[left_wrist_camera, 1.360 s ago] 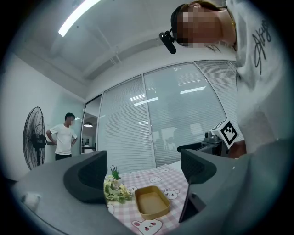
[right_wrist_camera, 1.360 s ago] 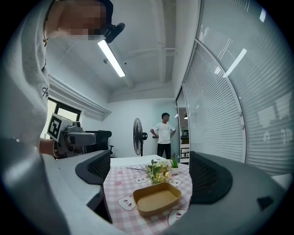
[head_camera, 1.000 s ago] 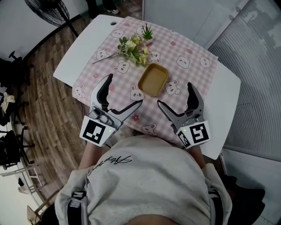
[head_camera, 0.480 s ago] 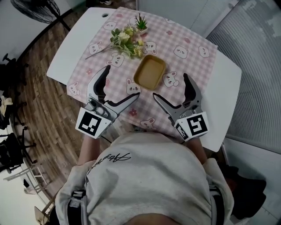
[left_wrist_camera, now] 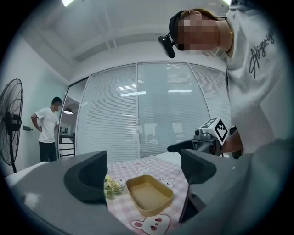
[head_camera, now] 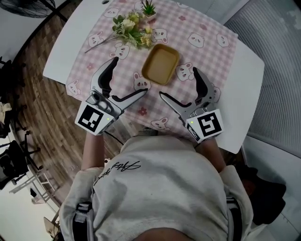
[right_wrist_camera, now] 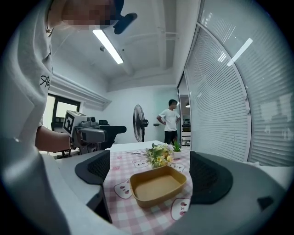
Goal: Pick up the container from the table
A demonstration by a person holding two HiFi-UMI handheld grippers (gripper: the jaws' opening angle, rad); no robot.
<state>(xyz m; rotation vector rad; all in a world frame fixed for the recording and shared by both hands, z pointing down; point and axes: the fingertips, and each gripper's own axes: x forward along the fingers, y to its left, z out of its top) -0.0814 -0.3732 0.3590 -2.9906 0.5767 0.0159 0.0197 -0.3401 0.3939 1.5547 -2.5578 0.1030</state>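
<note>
A shallow tan container (head_camera: 161, 64) sits empty on the pink checked cloth (head_camera: 202, 52). My left gripper (head_camera: 130, 77) hovers open just near-left of it, and my right gripper (head_camera: 178, 84) hovers open near-right, so the two flank its near end without touching it. In the left gripper view the container (left_wrist_camera: 149, 194) lies low between the wide-apart jaws, with the right gripper (left_wrist_camera: 202, 140) beyond. In the right gripper view the container (right_wrist_camera: 158, 186) lies ahead between the jaws, and the left gripper (right_wrist_camera: 92, 133) shows at the left.
A bunch of artificial flowers (head_camera: 131, 33) and a small potted plant (head_camera: 148, 8) lie beyond the container. The white table (head_camera: 247, 89) ends close on the right. A standing fan (right_wrist_camera: 139, 123) and a person (right_wrist_camera: 171, 120) are farther back in the room.
The table and both grippers have slid upward in the head view. The grippers stay open and hold about the same distance from the container.
</note>
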